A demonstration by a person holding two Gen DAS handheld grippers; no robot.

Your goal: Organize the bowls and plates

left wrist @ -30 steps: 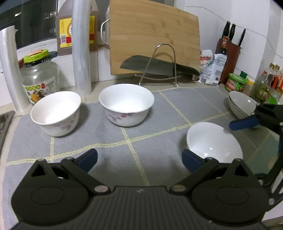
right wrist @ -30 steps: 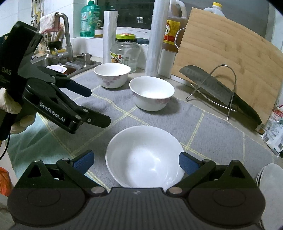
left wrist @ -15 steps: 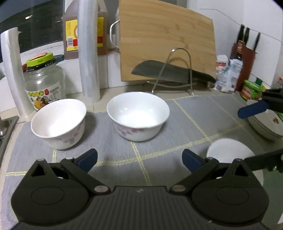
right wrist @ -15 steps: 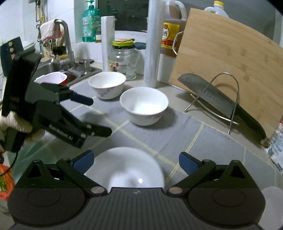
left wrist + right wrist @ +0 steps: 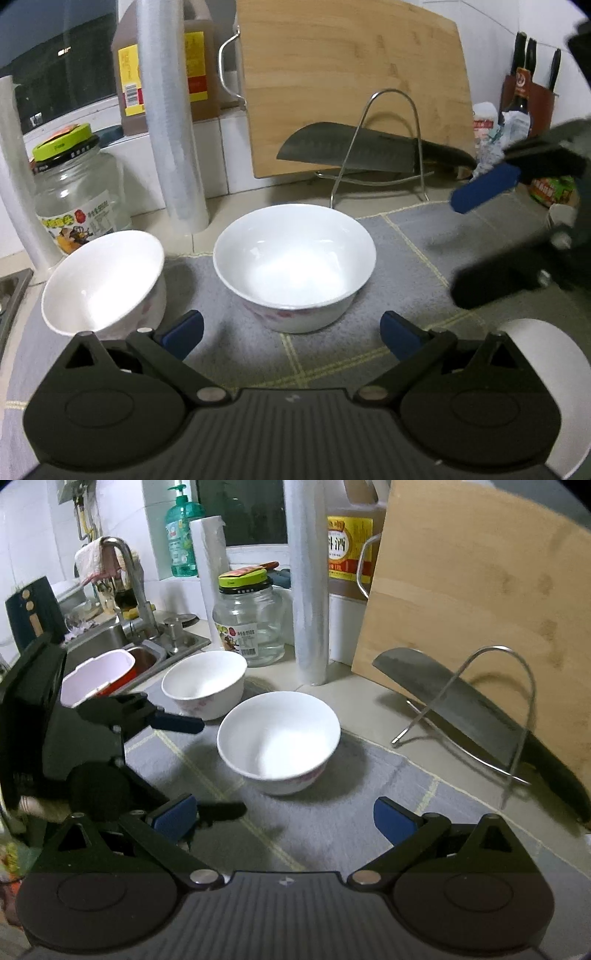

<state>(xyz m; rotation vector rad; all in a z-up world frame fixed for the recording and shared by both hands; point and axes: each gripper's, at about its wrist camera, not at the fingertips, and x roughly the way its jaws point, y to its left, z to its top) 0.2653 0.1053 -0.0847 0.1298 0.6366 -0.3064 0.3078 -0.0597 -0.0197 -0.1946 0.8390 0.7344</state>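
While spread and empty, both tools point(image 5: 291, 330) point(image 5: 284, 819) above grey checked mat point(image 5: 417, 236) on cluttered kitchen counter point(image 5: 354, 686).

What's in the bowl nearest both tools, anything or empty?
Empty. The bowl stands upright on the grey mat, and both views show its bare white inside right down to the bottom.

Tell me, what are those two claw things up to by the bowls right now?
Left gripper open, empty, facing near bowl. Right gripper open, empty, same bowl ahead. Second bowl beside it, apart. Nothing between fingers and bowl.
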